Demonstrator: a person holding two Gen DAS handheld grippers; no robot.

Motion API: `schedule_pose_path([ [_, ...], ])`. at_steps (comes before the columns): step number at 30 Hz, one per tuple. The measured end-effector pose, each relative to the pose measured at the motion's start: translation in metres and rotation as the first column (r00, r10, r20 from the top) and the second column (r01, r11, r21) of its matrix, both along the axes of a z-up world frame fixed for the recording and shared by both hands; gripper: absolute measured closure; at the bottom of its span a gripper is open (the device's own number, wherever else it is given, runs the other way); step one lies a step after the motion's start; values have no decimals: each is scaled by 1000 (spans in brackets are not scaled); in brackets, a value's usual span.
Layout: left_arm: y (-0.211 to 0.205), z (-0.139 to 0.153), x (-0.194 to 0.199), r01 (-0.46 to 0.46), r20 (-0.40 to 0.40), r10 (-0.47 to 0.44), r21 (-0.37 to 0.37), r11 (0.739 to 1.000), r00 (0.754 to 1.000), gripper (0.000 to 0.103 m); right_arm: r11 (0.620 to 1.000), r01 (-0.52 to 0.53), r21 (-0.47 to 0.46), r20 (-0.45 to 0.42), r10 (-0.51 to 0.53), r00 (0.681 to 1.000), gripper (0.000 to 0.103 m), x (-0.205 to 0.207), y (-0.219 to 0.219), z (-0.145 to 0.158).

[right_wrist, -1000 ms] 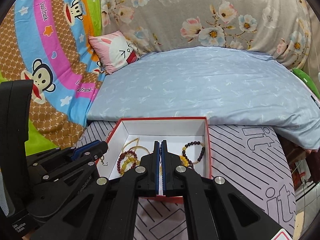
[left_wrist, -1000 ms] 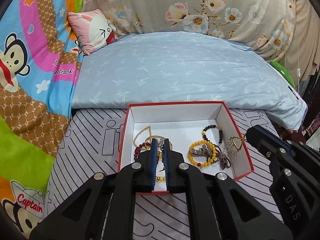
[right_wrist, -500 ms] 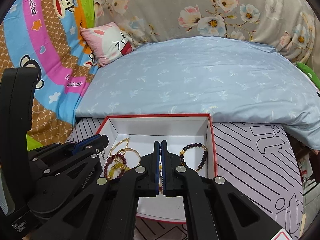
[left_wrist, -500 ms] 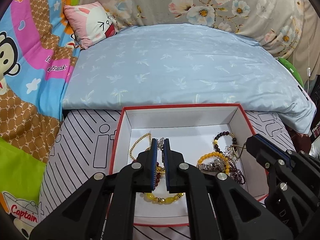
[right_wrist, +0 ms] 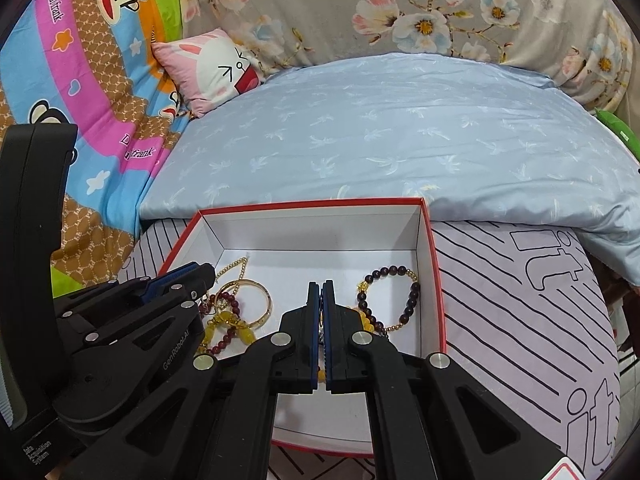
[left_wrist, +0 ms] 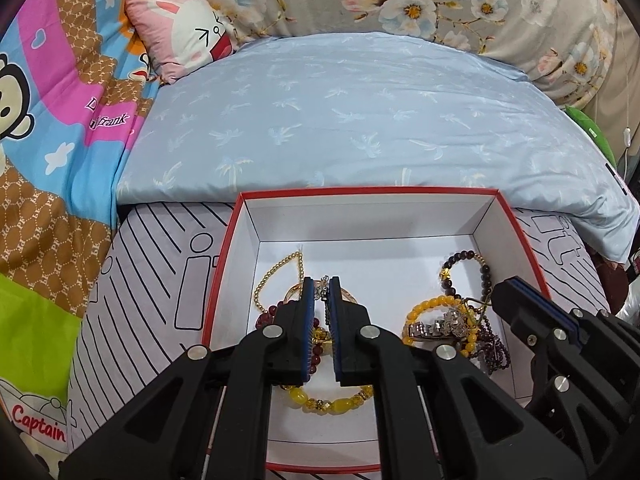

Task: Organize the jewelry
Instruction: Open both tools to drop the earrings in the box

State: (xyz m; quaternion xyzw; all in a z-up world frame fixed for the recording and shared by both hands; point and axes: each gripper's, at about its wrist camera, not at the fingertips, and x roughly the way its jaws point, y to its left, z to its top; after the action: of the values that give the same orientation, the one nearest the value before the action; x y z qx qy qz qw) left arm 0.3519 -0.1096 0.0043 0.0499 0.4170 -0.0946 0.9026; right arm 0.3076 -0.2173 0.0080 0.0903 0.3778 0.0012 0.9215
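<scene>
Bright, even indoor light, both views sharp, no motion blur. White box (left_wrist: pixel 486 216) interior slightly glary; soft shadows under the jewelry inside it. Strong fisheye bending away from box, dark vignette at corners.

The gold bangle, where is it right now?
In the right wrist view the gold bangle lies in the left half of the red box, overlapping the dark red beads.

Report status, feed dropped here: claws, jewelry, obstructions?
Left claw and right claw shut, empty, over box. Bracelets tangled inside, gold bangle included. Nothing blocking.
</scene>
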Motion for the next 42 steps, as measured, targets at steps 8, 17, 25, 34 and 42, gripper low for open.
schedule_pose_path([
  [8,0,-2,-3,-20,24,19,36,999,1000,61,1000,20,-15,-1,-20,1000,83,-5,1,-4],
  [17,3,3,-13,-21,27,20,30,999,999,60,999,44,-21,6,-44,999,73,-18,-2,0],
  [25,9,13,-25,-26,39,25,21,999,999,60,998,45,-32,20,-44,999,73,-29,3,11],
  [34,17,16,-40,-28,40,27,21,999,999,60,998,46,-42,16,-46,999,71,-41,11,15],
  [42,25,13,-64,-42,39,41,30,999,998,56,996,60,-67,7,-59,998,65,-65,18,13],
])
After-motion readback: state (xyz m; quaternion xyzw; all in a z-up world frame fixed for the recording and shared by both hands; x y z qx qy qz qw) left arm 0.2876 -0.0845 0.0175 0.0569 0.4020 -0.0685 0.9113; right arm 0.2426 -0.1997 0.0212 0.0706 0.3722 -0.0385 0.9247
